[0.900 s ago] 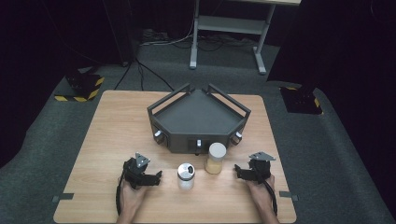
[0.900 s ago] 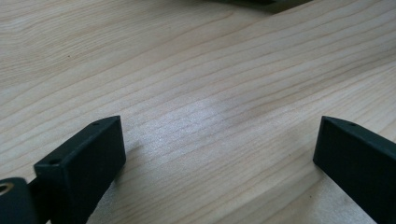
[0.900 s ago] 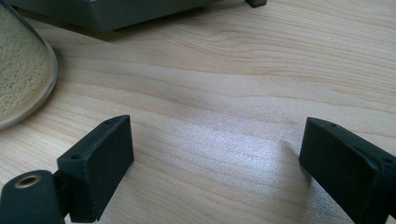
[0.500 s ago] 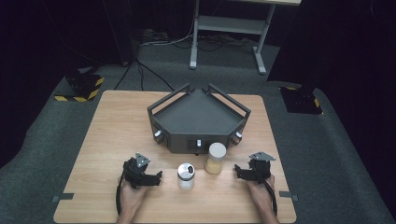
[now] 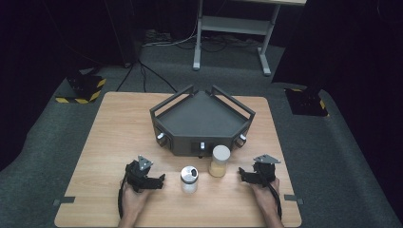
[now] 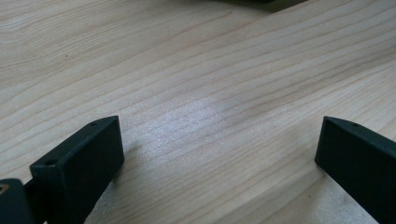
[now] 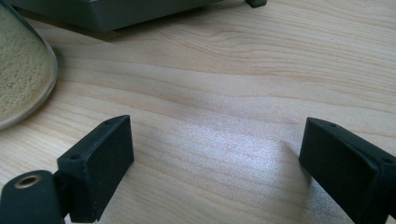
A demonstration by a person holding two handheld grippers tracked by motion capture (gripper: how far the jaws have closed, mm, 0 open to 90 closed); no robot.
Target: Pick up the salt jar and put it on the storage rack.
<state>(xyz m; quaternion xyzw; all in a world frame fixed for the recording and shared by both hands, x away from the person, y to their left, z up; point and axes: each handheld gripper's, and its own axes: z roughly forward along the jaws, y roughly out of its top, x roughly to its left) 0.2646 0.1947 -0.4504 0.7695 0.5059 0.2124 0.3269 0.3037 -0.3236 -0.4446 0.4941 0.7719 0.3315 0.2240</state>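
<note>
High view: mounted above the 6 o'clock edge, facing forward and down on the table (image 5: pixel 119 123). Gripper views: close, low over the wood (image 6: pixel 210 70), both shared with it.

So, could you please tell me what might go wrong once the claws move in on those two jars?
1. The shaker jar and the grain jar stand close together; reaching one may knock the other.
2. The grain jar sits right by the black tray, leaving the open right claw little room.

No readable txt, labels, brands or nos. anywhere; any markings too small/blurred to make out.
</note>
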